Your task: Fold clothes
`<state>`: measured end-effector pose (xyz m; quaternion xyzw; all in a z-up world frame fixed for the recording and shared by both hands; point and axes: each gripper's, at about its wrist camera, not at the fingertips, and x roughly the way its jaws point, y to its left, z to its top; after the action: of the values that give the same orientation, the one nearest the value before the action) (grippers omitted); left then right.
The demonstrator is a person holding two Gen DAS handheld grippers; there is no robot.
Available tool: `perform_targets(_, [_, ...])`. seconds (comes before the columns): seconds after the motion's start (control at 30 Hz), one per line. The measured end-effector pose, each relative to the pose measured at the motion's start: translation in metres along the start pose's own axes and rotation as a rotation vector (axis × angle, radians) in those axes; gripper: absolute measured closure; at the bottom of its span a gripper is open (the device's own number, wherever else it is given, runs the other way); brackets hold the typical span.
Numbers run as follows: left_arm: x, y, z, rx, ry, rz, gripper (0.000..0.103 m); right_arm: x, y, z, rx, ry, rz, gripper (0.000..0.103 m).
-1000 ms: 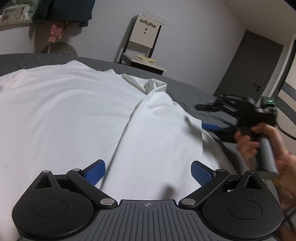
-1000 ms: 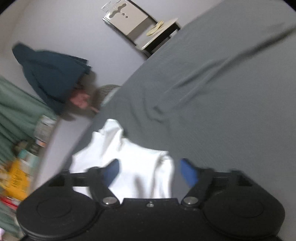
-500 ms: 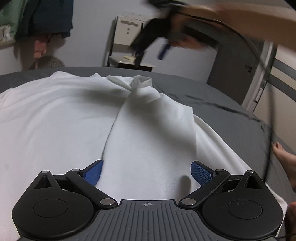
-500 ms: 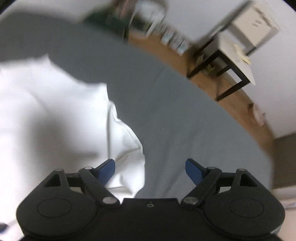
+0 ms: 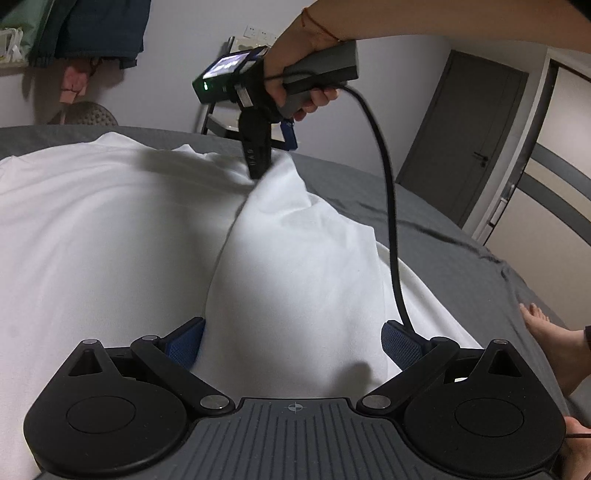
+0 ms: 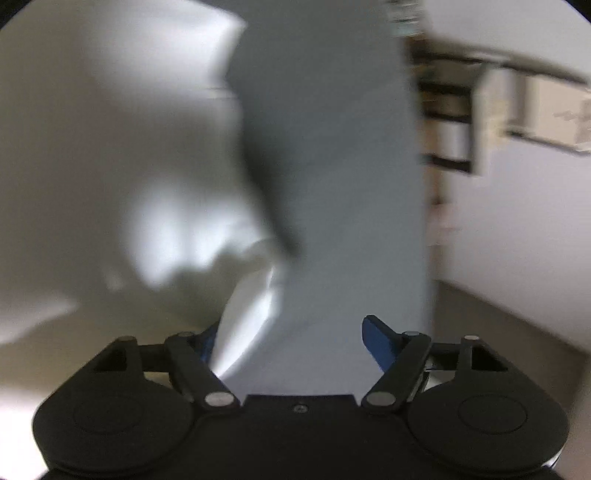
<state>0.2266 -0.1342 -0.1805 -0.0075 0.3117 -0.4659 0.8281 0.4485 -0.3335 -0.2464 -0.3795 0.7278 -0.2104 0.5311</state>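
A white garment [image 5: 110,240] lies spread on the grey bed [image 5: 424,206], with a folded-over panel [image 5: 295,258] running up its middle. My left gripper [image 5: 291,345] is open low over the near end, and that panel lies between its blue pads without being pinched. A hand holds my right gripper [image 5: 273,151] at the far end of the panel, pointing down, one finger touching the cloth. The right wrist view is blurred. There the right gripper [image 6: 291,338] has its jaws wide and closing, with an edge of the white garment [image 6: 243,314] by the left pad.
The right gripper's cable [image 5: 388,192] hangs across the garment's right side. A bare foot [image 5: 546,332] rests on the bed at the right. A dark jacket [image 5: 99,29] hangs on the wall, and a door [image 5: 461,129] stands at the far right.
The right gripper swung from the bed's right side up and over to the far end of the folded panel, rolling as it went. The left gripper stayed in place.
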Motion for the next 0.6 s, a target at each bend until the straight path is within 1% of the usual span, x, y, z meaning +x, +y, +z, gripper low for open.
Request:
perform_targets(0.03, [0.000, 0.000, 0.000, -0.002, 0.000, -0.003, 0.003, 0.002, -0.003, 0.001, 0.021, -0.010, -0.024, 0.024])
perform_targets(0.07, [0.000, 0.001, 0.000, -0.004, -0.001, -0.005, 0.003, 0.003, -0.006, 0.002, 0.050, -0.020, -0.027, 0.022])
perform_targets(0.1, [0.000, 0.001, -0.001, -0.006, -0.001, -0.008, 0.003, 0.007, -0.006, 0.002, 0.069, -0.021, -0.049, 0.016])
perform_targets(0.17, [0.001, 0.002, -0.001, -0.010, -0.002, -0.013, 0.003, 0.015, -0.002, 0.004, 0.087, -0.009, -0.080, 0.007])
perform_targets(0.2, [0.001, 0.002, -0.001, -0.012, -0.003, -0.015, 0.003, 0.017, 0.002, 0.009, 0.090, -0.002, -0.084, 0.005])
perform_targets(0.23, [0.001, 0.002, -0.001, -0.013, -0.003, -0.017, 0.003, 0.017, 0.002, 0.009, 0.105, -0.005, -0.074, 0.005])
perform_targets(0.3, [0.000, 0.003, -0.001, -0.010, -0.001, -0.019, 0.003, 0.008, -0.010, 0.011, 0.181, -0.031, -0.024, 0.005])
perform_targets(0.4, [0.001, 0.002, -0.001, -0.008, 0.001, -0.018, 0.003, -0.017, -0.045, 0.011, 0.356, -0.128, 0.075, 0.005])
perform_targets(0.47, [0.001, 0.002, -0.001, -0.008, 0.000, -0.018, 0.003, -0.031, -0.069, 0.006, 0.446, -0.186, 0.094, 0.005])
perform_targets(0.53, [0.001, 0.001, -0.001, -0.008, 0.000, -0.018, 0.003, -0.042, -0.087, -0.004, 0.496, -0.239, 0.124, 0.005])
perform_targets(0.6, [0.001, 0.002, 0.000, -0.011, 0.001, -0.016, 0.003, -0.044, -0.094, -0.023, 0.509, -0.279, 0.233, 0.005])
